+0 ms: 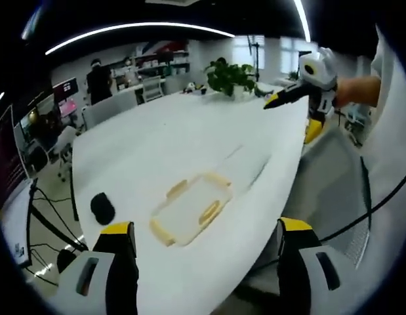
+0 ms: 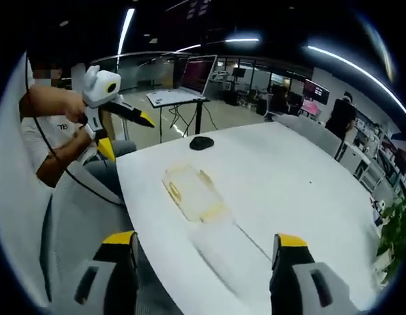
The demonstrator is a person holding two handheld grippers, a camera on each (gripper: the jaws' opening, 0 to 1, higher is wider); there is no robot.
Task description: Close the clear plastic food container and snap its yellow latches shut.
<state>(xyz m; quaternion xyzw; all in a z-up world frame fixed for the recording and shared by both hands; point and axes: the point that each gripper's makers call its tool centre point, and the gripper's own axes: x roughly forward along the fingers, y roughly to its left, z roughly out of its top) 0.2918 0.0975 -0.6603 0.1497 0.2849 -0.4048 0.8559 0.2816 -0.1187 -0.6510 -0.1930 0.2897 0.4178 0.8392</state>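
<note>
A large white table (image 1: 183, 138) carries the work; its surface is bare around the items noted below. On it, near the edge closest to the person, lies the clear plastic food container (image 1: 189, 210), flat on the tabletop with its yellow latches (image 1: 210, 212) showing along its sides; whether the lid is fully seated cannot be determined. In the right gripper view the same container (image 2: 193, 193) sits between the table edge and the table's middle. A potted plant (image 1: 230, 76) stands at the far end of the table. A small black object (image 1: 102, 207) rests on the table just beside the container. The left gripper (image 1: 203, 239) is held above the table edge, jaws spread wide and holding nothing, well apart from the container. The right gripper (image 2: 203, 246) is likewise spread wide and empty, clear of the container. Each gripper appears in the other's view, gripped by a hand (image 2: 77, 105).
</note>
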